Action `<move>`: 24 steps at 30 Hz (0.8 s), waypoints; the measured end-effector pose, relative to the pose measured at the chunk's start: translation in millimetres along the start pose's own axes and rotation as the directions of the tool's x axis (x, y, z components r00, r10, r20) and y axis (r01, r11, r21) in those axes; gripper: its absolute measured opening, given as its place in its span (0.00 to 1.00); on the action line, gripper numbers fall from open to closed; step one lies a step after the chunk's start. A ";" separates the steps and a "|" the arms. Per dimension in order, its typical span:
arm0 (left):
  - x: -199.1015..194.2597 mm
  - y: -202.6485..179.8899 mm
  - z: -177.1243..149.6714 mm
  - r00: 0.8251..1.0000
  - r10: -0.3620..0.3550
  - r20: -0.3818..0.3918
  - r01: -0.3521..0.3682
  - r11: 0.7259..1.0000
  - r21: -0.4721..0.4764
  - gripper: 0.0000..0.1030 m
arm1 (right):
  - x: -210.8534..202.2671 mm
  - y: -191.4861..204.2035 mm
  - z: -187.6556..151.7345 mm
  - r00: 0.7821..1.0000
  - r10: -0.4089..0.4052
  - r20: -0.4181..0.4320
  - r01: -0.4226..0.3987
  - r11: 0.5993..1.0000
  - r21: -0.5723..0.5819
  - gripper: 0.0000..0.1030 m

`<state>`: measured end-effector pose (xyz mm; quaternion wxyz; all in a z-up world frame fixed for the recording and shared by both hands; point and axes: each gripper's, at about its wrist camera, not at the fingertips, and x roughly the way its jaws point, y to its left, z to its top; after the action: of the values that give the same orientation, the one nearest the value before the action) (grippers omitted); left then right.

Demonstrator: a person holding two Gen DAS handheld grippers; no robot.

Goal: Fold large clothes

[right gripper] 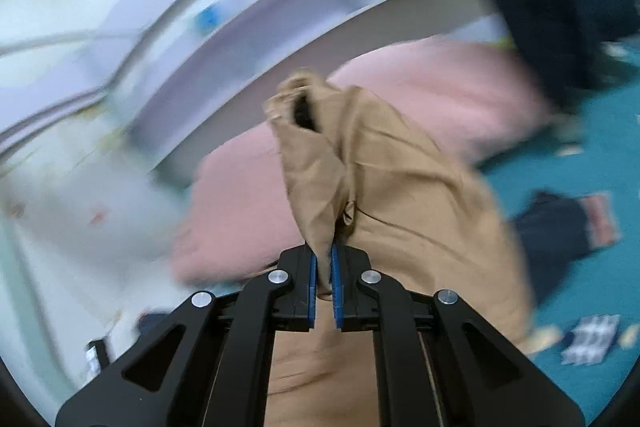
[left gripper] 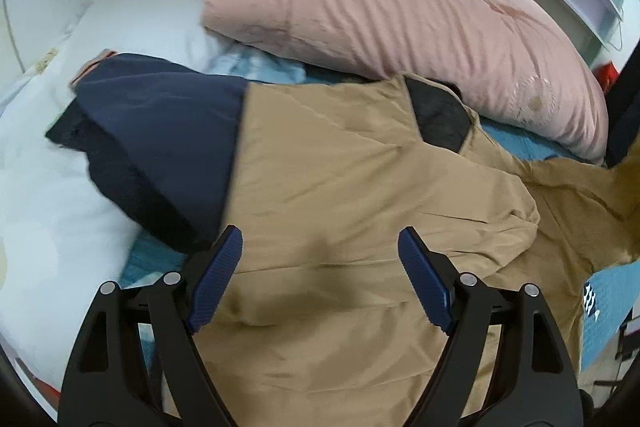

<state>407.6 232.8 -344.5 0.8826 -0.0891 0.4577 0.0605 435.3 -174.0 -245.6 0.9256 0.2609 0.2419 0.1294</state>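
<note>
1. My right gripper [right gripper: 325, 267] is clamped on a fold of the soft tan padded jacket [left gripper: 360, 187], its sleeve end raised in front of the long pink pillow [right gripper: 248, 211].
2. My left gripper [left gripper: 320, 259] gapes wide above the jacket's body, which lies against that pillow.
3. The fabric looks light, floppy, perhaps slippery; I would pinch seams or hems.

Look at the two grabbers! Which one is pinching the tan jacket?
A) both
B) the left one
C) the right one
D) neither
C: the right gripper has its blue pads shut on a fold of the tan jacket, while the left gripper hangs open above it.
</note>
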 end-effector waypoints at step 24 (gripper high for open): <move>-6.4 72.1 -8.4 1.000 -0.026 0.002 0.026 0.997 -0.076 0.80 | 175.9 158.7 -180.9 0.833 0.051 -0.551 -0.196 0.958 -0.209 0.66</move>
<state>383.7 301.2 -351.3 0.8794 -0.1286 0.4535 0.0663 473.5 98.2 -361.0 0.8352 0.1070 0.4563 0.2878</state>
